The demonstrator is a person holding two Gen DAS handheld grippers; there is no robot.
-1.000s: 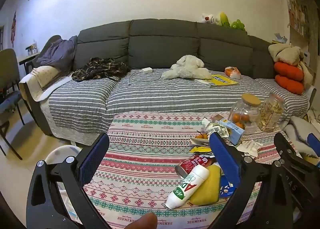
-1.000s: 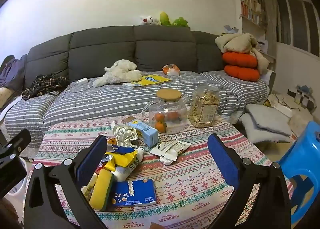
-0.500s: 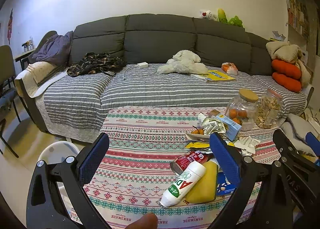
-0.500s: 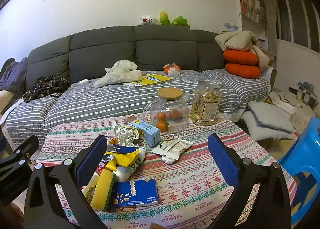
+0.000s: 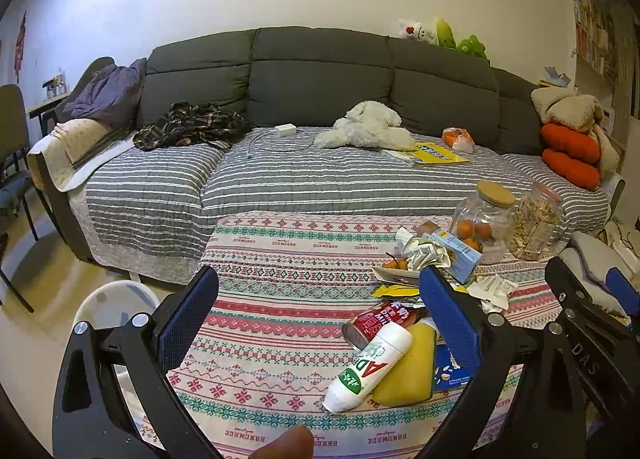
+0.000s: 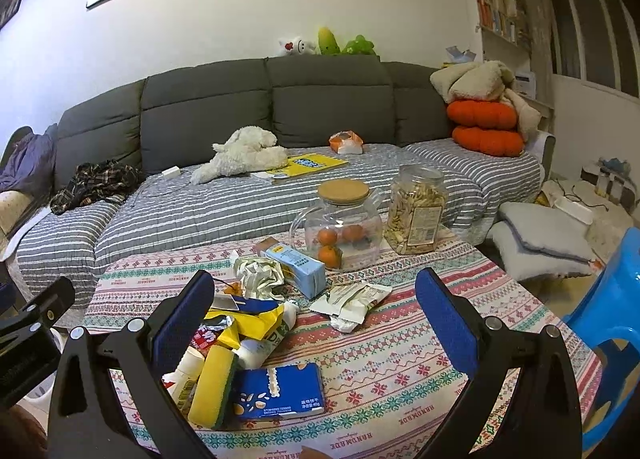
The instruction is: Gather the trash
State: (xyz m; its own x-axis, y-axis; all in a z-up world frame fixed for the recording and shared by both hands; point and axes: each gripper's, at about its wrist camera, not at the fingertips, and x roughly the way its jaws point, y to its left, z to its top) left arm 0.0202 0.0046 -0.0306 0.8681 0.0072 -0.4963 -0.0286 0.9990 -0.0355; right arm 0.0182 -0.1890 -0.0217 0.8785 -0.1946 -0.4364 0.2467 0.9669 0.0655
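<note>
A heap of trash lies on the patterned tablecloth (image 5: 280, 283): a white AD bottle (image 5: 370, 367), a red can (image 5: 376, 323), a yellow sponge (image 5: 412, 371), a blue snack packet (image 6: 280, 391), crumpled foil (image 6: 260, 275), a light blue carton (image 6: 298, 267) and white wrappers (image 6: 352, 299). My left gripper (image 5: 320, 323) is open and empty above the table, left of the heap. My right gripper (image 6: 312, 323) is open and empty above the heap and the wrappers. A white bin (image 5: 116, 303) stands on the floor at the table's left.
A glass jar of oranges (image 6: 340, 227) and a jar of snacks (image 6: 416, 215) stand at the table's far side. A grey sofa (image 5: 320, 99) with a plush toy, clothes and a yellow book is behind. A blue stool (image 6: 612, 299) is at the right.
Both grippers have risen and drawn back a little, so the table and heap sit lower and farther in view. Both stay open and empty.
</note>
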